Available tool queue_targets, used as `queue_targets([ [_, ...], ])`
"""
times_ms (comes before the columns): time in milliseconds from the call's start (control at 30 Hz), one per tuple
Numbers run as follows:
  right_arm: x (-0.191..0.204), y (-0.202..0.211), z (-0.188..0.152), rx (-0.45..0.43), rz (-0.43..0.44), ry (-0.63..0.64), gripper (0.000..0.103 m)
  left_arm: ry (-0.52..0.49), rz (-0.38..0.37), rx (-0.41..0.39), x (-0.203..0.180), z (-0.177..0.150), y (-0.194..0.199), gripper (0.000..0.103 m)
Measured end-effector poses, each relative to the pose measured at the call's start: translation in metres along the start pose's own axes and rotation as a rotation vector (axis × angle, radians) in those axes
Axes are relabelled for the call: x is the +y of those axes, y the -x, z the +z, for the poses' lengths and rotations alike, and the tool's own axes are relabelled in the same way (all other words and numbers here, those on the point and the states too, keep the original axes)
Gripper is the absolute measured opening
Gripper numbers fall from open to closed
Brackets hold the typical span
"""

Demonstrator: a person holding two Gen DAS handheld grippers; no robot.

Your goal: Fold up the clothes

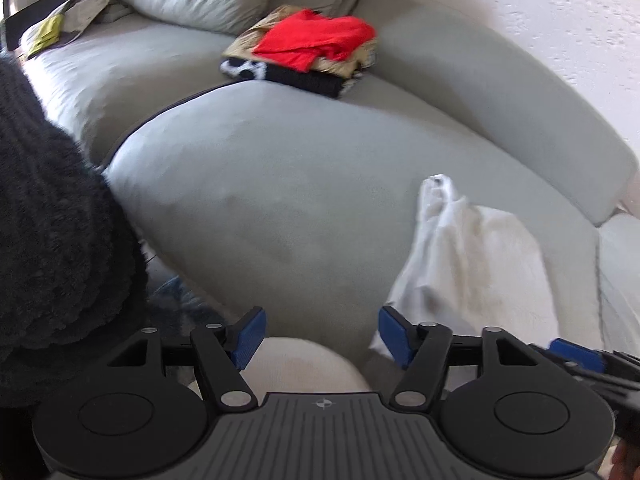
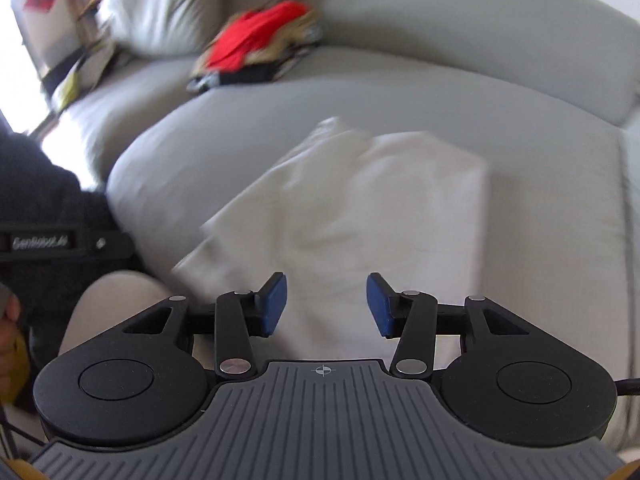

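White garment, partly folded, lay on the grey sofa cushion. Right claw and left claw were both spread wide and empty above it. Stacked clothes, red on top, sat further back. A black casing read "GenRobot.AI", blurred.

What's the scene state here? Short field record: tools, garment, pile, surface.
left tool: open, holds nothing
right tool: open, above the white garment, grips nothing
white garment: partly folded on the sofa seat cushion, one end bunched up
folded pile: red garment on top, tan and black-and-white pieces below, farther back on the seat
sofa: light grey, pillow at back
image: motion blur in both views
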State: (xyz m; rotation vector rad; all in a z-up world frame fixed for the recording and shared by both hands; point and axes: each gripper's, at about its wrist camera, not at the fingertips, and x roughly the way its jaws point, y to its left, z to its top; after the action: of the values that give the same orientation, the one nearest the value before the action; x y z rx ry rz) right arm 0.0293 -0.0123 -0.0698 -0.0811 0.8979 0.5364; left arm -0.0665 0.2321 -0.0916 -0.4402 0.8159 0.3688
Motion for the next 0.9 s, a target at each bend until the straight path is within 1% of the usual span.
queue_targets([
  [67,-0.027,0.01,-0.001,-0.043,-0.055,-0.096,0.048,-0.05,-0.084,-0.032,-0.015,0.0,-0.001,0.05],
  [100,-0.039,0.011,-0.003,-0.058,-0.069,-0.137,0.043,-0.082,-0.119,-0.033,-0.025,0.0,-0.004,0.048],
  [133,-0.048,0.01,-0.004,-0.061,-0.067,-0.167,0.031,-0.119,-0.141,-0.024,-0.037,0.0,-0.01,0.045],
  [167,-0.054,0.007,-0.006,-0.056,-0.052,-0.183,0.026,-0.162,-0.156,-0.01,-0.049,0.0,-0.017,0.04],
  [200,-0.057,0.003,-0.007,-0.052,-0.027,-0.186,0.024,-0.208,-0.162,0.006,-0.062,-0.001,-0.027,0.038],
  [267,-0.054,-0.006,-0.011,-0.041,0.0,-0.151,0.023,-0.302,-0.162,0.041,-0.085,-0.005,-0.046,0.036],
  [333,-0.043,-0.016,-0.015,-0.039,0.005,-0.067,0.023,-0.387,-0.162,0.065,-0.107,-0.012,-0.062,0.033],
  [400,-0.037,-0.027,-0.023,-0.024,0.006,0.002,0.023,-0.462,-0.177,0.055,-0.12,-0.02,-0.069,0.026],
  [467,-0.037,-0.035,-0.034,-0.002,0.011,0.032,0.023,-0.523,-0.209,0.034,-0.129,-0.03,-0.071,0.021],
  [533,-0.043,-0.035,-0.047,-0.006,0.005,0.035,0.016,-0.578,-0.238,0.047,-0.135,-0.041,-0.074,0.02],
  [567,-0.047,-0.032,-0.052,-0.012,0.0,0.033,0.016,-0.601,-0.215,0.072,-0.138,-0.046,-0.079,0.021],
  [600,-0.051,-0.03,-0.055,-0.011,-0.005,0.023,0.015,-0.606,-0.184,0.085,-0.139,-0.05,-0.083,0.027],
  [667,-0.061,-0.025,-0.056,0.007,-0.012,-0.017,0.015,-0.556,-0.147,0.116,-0.138,-0.048,-0.082,0.029],
  [733,-0.07,-0.02,-0.053,0.028,0.001,-0.064,0.016,-0.5,-0.114,0.161,-0.136,-0.043,-0.078,0.029],
  [767,-0.074,-0.018,-0.051,0.038,0.009,-0.089,0.017,-0.486,-0.113,0.177,-0.134,-0.041,-0.074,0.028],
  [800,-0.078,-0.016,-0.049,0.041,0.016,-0.109,0.021,-0.478,-0.123,0.181,-0.13,-0.038,-0.069,0.028],
  [833,-0.081,-0.014,-0.046,0.038,0.02,-0.123,0.025,-0.466,-0.141,0.177,-0.125,-0.035,-0.064,0.028],
  [900,-0.085,-0.014,-0.038,0.026,0.035,-0.152,0.027,-0.423,-0.187,0.148,-0.113,-0.022,-0.055,0.029],
])
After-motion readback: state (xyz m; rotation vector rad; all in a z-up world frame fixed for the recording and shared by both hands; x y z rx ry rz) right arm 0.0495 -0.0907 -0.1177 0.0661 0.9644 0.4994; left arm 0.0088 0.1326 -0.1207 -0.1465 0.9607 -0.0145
